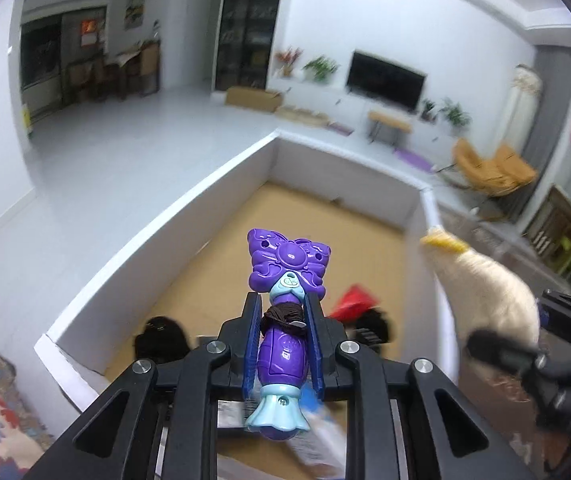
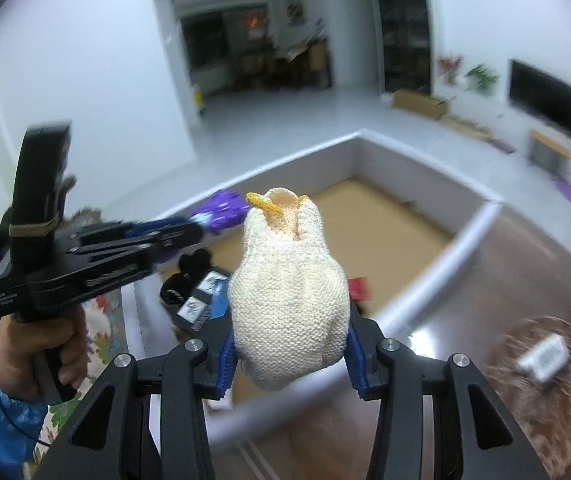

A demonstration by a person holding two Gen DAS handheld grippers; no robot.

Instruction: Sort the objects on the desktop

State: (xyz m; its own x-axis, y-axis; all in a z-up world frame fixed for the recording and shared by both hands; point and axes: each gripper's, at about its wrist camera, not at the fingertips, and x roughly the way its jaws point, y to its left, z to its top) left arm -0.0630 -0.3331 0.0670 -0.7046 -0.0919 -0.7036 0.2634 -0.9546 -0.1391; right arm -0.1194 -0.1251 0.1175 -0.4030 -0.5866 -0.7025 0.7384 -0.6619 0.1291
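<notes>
Purple butterfly toy (image 1: 283, 304) sits dead center in the left wrist view, one of it, pinched between the blue pads (image 1: 252, 344) of the left gripper (image 1: 283, 320), with a dark band wrapped round its neck. Right gripper (image 2: 290, 354) is clamped on one cream knitted glove (image 2: 287, 288), center of its own view, yellow trim up top. Both hang over one white-walled box (image 1: 133, 240) with a cardboard floor. Down in it: one red thing (image 1: 355, 300), a couple of black items (image 1: 161, 340) (too blurry to name), and some cards (image 2: 201, 300) in the lower left. One white box (image 2: 543, 356) sits on a woven mat at the lower right, on the brown surface (image 2: 525, 248).
</notes>
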